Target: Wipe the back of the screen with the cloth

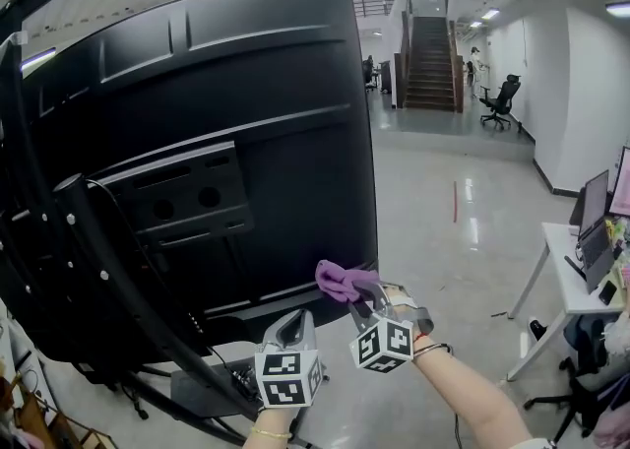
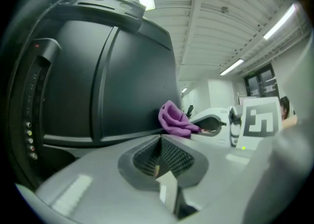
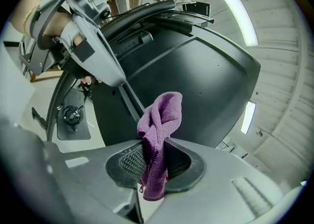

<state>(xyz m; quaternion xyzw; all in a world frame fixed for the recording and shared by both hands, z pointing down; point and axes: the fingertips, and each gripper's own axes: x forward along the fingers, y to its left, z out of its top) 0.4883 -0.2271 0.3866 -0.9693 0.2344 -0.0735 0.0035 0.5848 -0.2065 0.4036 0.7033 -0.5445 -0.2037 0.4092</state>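
Office hall with a glossy pale floor (image 1: 443,211), a staircase (image 1: 431,63) at the far end and a desk (image 1: 566,260) at the right edge. Filling the left of your head view is the black back of a large screen (image 1: 246,93), with cables (image 1: 98,240) running down it.

Your right gripper (image 1: 356,294) is clamped on a purple cloth (image 1: 340,280), which bunches up above the jaws and hangs a little below them. It sits at the screen's lower right corner, near the bottom ridge. Whether it presses on the panel yet is hard to tell from these angles.

Your left gripper (image 1: 295,324) hovers just beside the right one, low by the screen's bottom edge, jaws drawn together with nothing between them.

Wiping looks to be at its start, since most of the back lies above and to the left of the cloth. Next, press the bunched end flat against the panel and sweep across, keeping clear of the cables and the mount plate (image 1: 187,196).
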